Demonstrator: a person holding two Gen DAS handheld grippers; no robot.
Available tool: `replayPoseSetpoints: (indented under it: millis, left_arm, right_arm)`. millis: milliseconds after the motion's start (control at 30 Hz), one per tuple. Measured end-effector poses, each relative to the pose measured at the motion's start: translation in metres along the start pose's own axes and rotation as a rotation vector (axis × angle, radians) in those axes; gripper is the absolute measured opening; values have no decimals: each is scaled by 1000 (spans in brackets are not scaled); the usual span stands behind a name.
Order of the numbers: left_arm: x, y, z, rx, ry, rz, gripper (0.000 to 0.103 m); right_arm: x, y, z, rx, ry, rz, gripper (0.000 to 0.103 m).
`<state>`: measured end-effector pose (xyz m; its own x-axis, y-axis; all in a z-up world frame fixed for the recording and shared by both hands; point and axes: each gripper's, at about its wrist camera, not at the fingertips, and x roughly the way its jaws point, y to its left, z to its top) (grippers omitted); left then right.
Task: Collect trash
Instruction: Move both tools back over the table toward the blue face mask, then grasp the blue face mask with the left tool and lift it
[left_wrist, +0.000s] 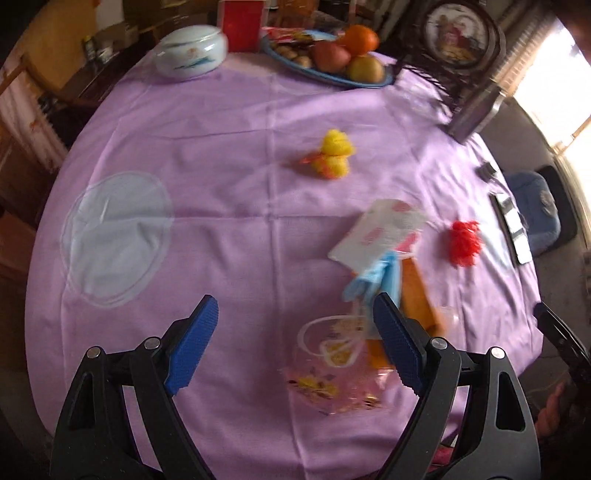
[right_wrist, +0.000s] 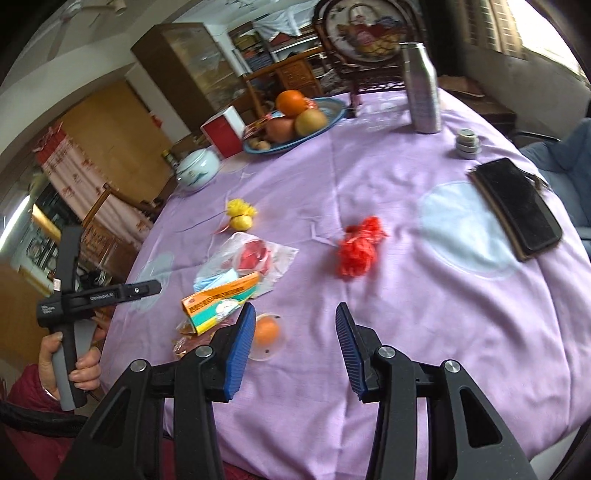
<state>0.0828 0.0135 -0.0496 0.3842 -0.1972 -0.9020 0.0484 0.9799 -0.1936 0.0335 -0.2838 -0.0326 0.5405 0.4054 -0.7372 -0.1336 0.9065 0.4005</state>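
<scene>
A litter pile lies on the purple tablecloth (left_wrist: 221, 147): a clear plastic bag with yellow scraps (left_wrist: 332, 365), an orange carton (left_wrist: 417, 291), a blue mask (left_wrist: 373, 277) and a white wrapper (left_wrist: 380, 229). A red crumpled net (left_wrist: 463, 243) and a yellow one (left_wrist: 334, 155) lie apart. My left gripper (left_wrist: 295, 299) hangs open over the clear bag, touching nothing. My right gripper (right_wrist: 295, 308) is open over bare cloth, its left pad beside an orange in a clear cup (right_wrist: 266, 332). The carton (right_wrist: 218, 299) and red net (right_wrist: 360, 247) lie ahead.
At the far side stand a fruit plate (right_wrist: 332, 110), a ceramic jar (right_wrist: 195, 166), a red box (right_wrist: 221, 133) and a metal bottle (right_wrist: 421, 88). A dark phone (right_wrist: 517, 206) and a small grey cap (right_wrist: 467, 142) lie at the right. A hand (right_wrist: 81, 365) holds the left tool.
</scene>
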Motion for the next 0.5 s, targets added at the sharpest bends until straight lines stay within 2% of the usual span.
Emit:
replayPoseSetpoints:
  millis: [100,167,367,467,500]
  left_arm:
    - [10,-30,1,98,10,-11,83]
    - [24,-41,2,128,24,-7,83]
    - [65,-39,10,98,87,-39,73]
    - [70,-33,11,56,112,-111,55]
    - [67,-32,10,51,106,-133,43]
  right_arm:
    - [-1,1,1,-6,-1,-5,45]
    - [-5,-2,0,0,-7,-18,45]
    - [-24,-23,-8,66,-38,-79,45]
    - [-28,-32,-10,109,-51,-87,45]
    - [-27,-34,-10,119,-52,-85,45]
